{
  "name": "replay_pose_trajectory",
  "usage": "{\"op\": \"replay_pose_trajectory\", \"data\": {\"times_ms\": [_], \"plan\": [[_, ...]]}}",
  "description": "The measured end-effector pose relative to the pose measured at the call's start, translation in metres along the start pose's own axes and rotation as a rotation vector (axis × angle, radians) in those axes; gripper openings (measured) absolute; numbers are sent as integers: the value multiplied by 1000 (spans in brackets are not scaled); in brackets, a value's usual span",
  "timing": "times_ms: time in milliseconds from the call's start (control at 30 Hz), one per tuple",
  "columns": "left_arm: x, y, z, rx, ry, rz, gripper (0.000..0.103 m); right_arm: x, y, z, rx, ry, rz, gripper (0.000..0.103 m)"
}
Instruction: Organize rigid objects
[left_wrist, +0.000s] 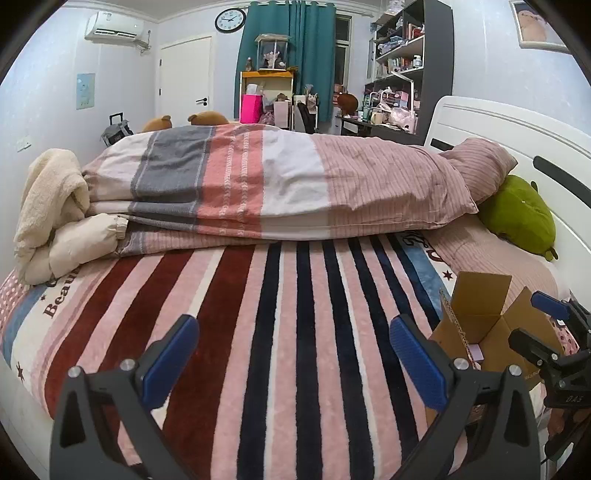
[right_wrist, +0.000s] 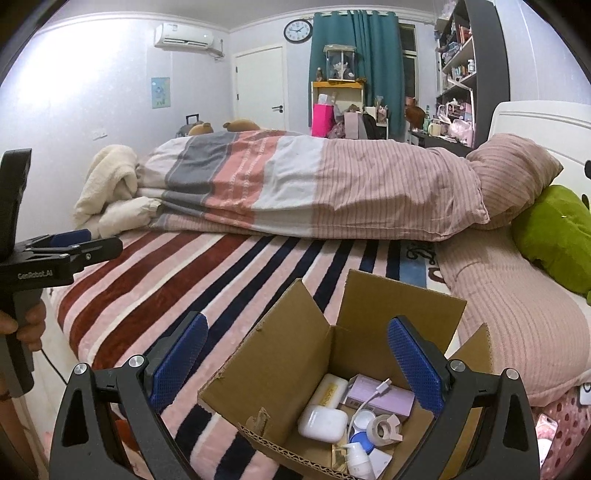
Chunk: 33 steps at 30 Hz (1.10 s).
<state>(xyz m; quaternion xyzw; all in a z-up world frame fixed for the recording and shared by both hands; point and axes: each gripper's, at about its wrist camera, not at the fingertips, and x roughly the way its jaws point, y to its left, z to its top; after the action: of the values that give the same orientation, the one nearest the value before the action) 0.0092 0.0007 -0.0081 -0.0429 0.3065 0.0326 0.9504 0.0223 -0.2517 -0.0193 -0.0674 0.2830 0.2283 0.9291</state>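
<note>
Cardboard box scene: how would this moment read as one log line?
left tool open, empty | right tool open above cardboard box | white case, tape roll inside | striped blanket bare

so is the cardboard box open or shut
Open: the cardboard box has its flaps standing up, and a white earbud case and tape roll show inside.

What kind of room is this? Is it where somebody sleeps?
Yes, it looks like a bedroom. There's a bed with a striped blanket, a folded quilt and a pillow, and a shelf full of small things.
</note>
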Motion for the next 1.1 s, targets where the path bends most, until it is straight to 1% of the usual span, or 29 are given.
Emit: {"op": "replay_pose_trajectory", "data": {"times_ms": [1100], "plan": [[-1,-2,2,5,-2,3,102,0,4,-3,-2,2,3,98]]}}
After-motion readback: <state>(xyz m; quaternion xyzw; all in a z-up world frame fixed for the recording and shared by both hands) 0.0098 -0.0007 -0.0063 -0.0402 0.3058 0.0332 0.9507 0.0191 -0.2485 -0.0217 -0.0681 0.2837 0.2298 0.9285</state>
